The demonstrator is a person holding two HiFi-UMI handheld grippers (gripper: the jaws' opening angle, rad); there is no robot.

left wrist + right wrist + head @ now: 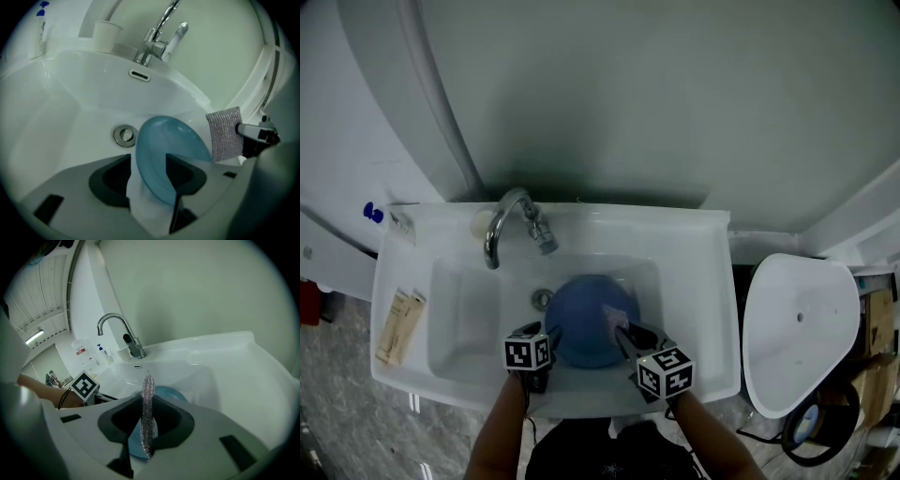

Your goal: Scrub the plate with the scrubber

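A blue plate [586, 319] stands tilted in the white sink [698, 281], near the drain. My left gripper [551, 337] is open at the plate's near left rim. In the left gripper view the plate [171, 140] has its rim between the spread jaws of that gripper [147, 180]; no pad visibly presses on it. My right gripper [623, 337] is shut on a silvery mesh scrubber [147, 413], seen edge-on between its jaws [147, 427]. The scrubber [226, 133] hangs flat just beside the plate's right edge; whether it touches the plate I cannot tell.
A chrome tap [511, 225] arches over the basin's back, with the drain [543, 299] below it. A white cup [105, 35] stands beside the tap. Two sachets [398, 323] lie on the sink's left rim. A white oval lid [792, 328] stands at the right.
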